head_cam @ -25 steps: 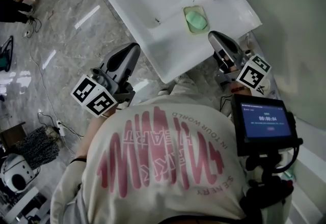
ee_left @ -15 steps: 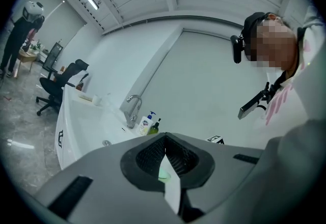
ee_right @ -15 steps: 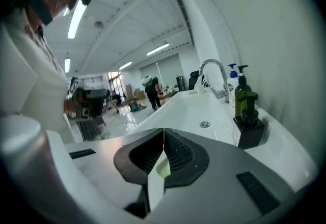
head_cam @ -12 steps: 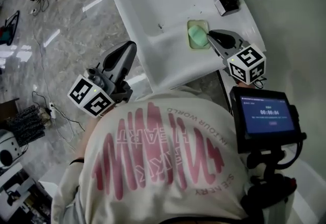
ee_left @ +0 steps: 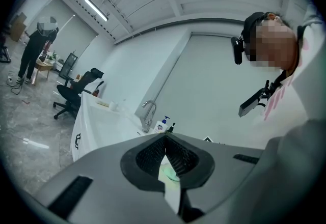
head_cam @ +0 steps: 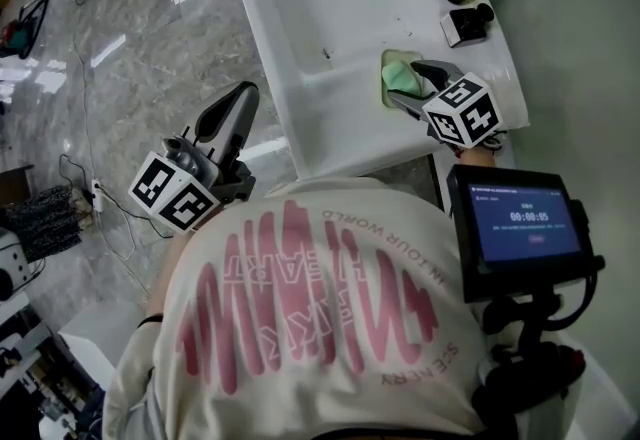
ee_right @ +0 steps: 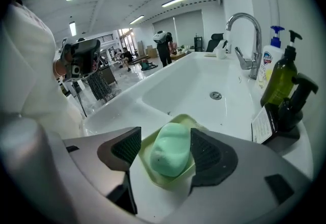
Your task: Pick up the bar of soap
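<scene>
A mint-green bar of soap (ee_right: 170, 149) lies in a pale green dish (ee_right: 146, 152) on the white counter next to the basin. My right gripper (ee_right: 165, 141) points down at it, and its jaws have just been opening. They now stand open, one on each side of the bar, with the pads (ee_right: 127, 146) not pressing on it. In the head view the right gripper (head_cam: 408, 83) covers part of the soap (head_cam: 400, 75). Well off the counter's left edge, my left gripper (head_cam: 238, 103) hangs over the floor; its jaws (ee_left: 164, 141) are shut with nothing in them.
Behind the dish lies the white sink basin (ee_right: 204, 80) with a chrome faucet (ee_right: 244, 24). At the right stand an olive pump bottle (ee_right: 280, 83), a white pump bottle (ee_right: 269, 62) and a small black dispenser (ee_right: 293, 103). A screen (head_cam: 520, 228) is mounted by my right side.
The right gripper came from below the counter's front corner onto the soap dish, turned downward, and its jaws went from shut to open around the soap. The left gripper stayed where it was.
</scene>
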### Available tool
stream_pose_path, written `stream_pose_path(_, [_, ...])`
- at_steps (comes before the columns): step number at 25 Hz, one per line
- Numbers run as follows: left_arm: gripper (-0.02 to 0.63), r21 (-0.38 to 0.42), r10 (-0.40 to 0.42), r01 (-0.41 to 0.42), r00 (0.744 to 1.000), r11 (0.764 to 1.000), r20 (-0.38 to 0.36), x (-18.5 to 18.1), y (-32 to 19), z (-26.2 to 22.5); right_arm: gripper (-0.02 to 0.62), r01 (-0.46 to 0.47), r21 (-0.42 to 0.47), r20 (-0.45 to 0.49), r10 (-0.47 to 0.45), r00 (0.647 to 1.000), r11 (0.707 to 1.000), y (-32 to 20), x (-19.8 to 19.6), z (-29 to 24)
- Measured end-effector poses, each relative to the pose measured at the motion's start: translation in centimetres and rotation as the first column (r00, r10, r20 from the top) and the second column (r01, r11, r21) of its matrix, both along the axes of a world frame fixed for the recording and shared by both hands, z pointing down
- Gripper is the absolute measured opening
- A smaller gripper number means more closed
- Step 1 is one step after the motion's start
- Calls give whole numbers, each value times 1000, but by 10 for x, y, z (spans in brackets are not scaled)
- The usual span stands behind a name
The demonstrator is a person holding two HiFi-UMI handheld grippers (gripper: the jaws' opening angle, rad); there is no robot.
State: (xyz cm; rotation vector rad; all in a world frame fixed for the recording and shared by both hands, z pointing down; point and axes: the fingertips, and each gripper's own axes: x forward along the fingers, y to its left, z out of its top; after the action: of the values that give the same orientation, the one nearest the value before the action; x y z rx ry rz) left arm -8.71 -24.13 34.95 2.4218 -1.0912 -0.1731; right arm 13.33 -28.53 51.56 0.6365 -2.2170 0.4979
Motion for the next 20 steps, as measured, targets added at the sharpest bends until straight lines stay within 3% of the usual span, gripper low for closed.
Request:
stream_pose_path(3, [5, -1, -16, 16, 1000, 1000, -2, 0, 0, 0, 290, -15, -36, -37, 14, 999, 999, -2, 5, 16])
stream_pose_path(7, [5, 0, -34, 34, 999, 999, -7, -5, 0, -3, 290, 29, -72, -171, -41, 984, 997, 2, 14, 33])
stream_pose_path(12, [5, -6, -37, 37, 999, 999, -13, -9, 0, 1, 290, 73, -93, -242, -94, 966, 993, -1, 8, 44])
stream_pose_path(20, [5, -3, -13, 13, 999, 1000, -42, -8, 0, 1, 290, -9, -150, -293, -36, 955, 989, -17, -4, 38])
